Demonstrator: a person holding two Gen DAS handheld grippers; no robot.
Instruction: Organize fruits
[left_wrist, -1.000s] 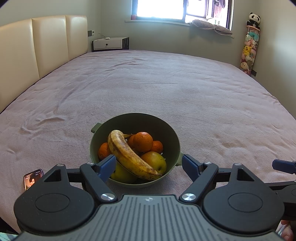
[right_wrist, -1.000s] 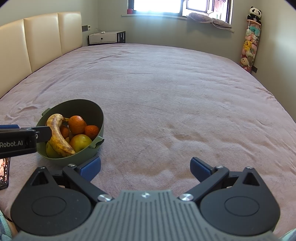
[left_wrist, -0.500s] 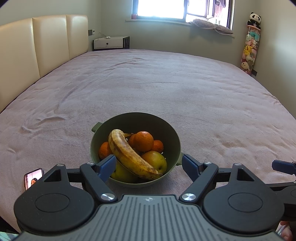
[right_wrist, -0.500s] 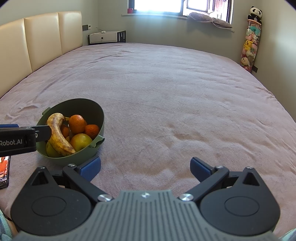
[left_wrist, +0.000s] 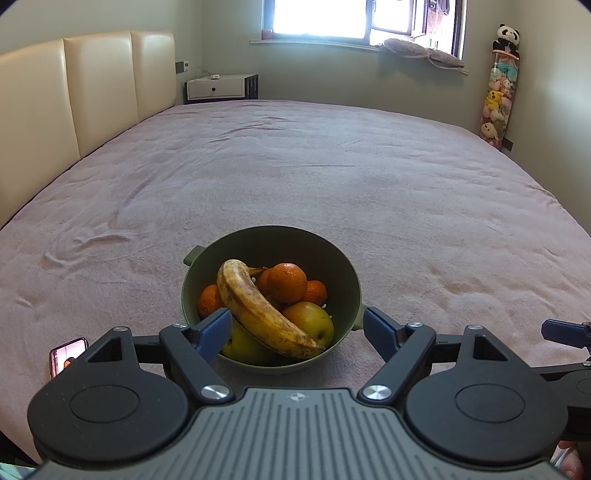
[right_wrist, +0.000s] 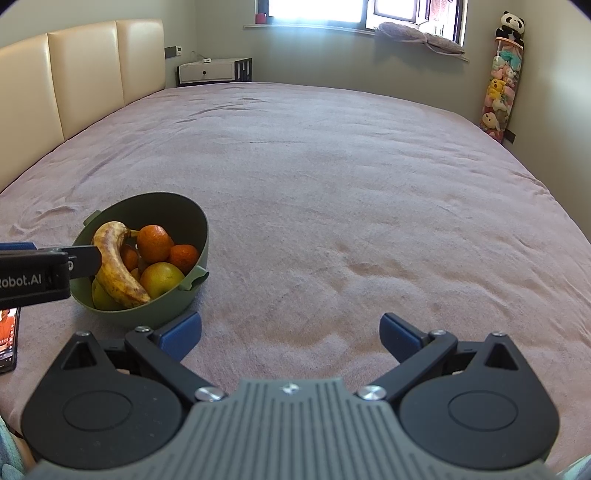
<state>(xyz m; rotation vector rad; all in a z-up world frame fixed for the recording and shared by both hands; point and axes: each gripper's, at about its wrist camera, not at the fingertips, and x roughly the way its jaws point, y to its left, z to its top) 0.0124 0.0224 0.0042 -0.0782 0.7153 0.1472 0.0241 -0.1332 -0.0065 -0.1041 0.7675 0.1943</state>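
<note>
Nothing much has moved: both the left tongs and right tongs stay wide and empty, all fruit sits in the green bowl, so grab gently.

Matt green bowl, probably plastic; fuzzy cloth bedspread; glossy padded headboard.

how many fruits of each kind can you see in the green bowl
banana: 1
oranges: 4 showing, more could be buried
yellow-green apples or pears: 2
total: 7 fruits visible in the green bowl
</note>
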